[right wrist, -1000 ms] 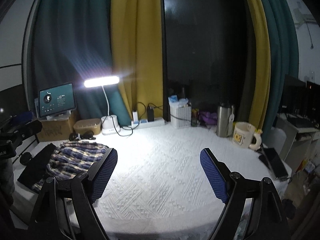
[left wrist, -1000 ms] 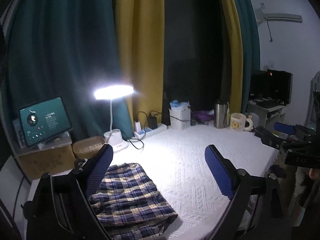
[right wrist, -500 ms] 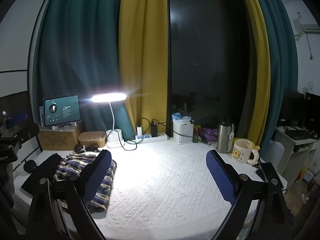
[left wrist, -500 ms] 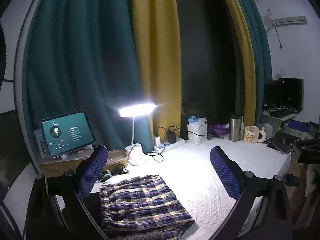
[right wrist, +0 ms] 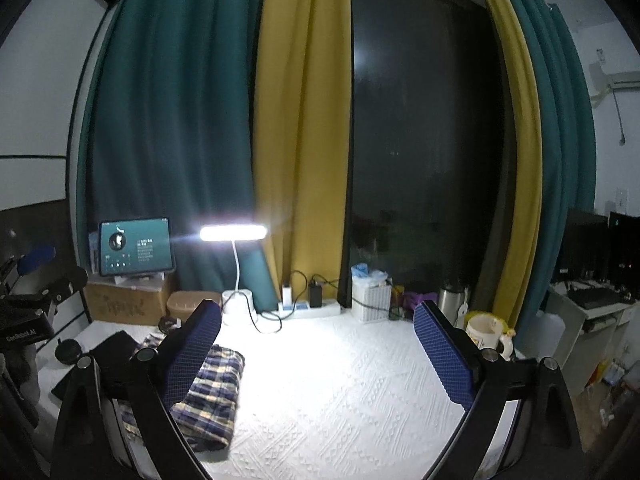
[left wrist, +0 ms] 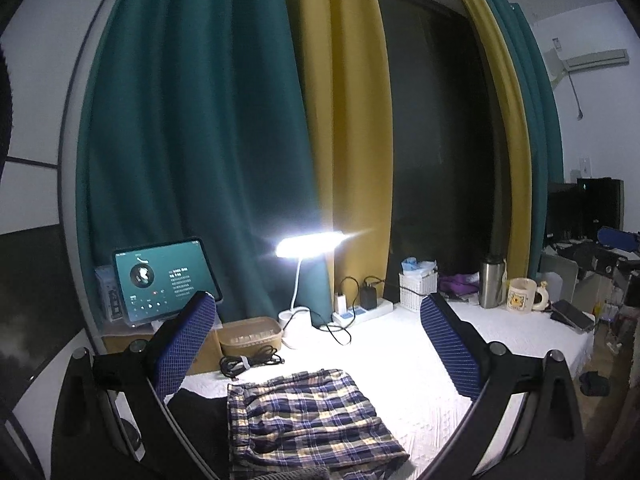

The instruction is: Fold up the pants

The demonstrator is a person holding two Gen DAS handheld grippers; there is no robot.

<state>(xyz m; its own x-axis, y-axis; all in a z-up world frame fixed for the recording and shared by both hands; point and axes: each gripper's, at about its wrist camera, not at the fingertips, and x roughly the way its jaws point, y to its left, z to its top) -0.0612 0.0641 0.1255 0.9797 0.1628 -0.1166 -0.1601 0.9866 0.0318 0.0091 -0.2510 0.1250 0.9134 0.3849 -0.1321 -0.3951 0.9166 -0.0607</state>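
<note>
Pants folded — below left gripper.

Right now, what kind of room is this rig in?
Probably a bedroom or home study at night: dark window behind curtains, a cloth-covered table with lamp, tablet and mug, plaid pants folded on it.
</note>
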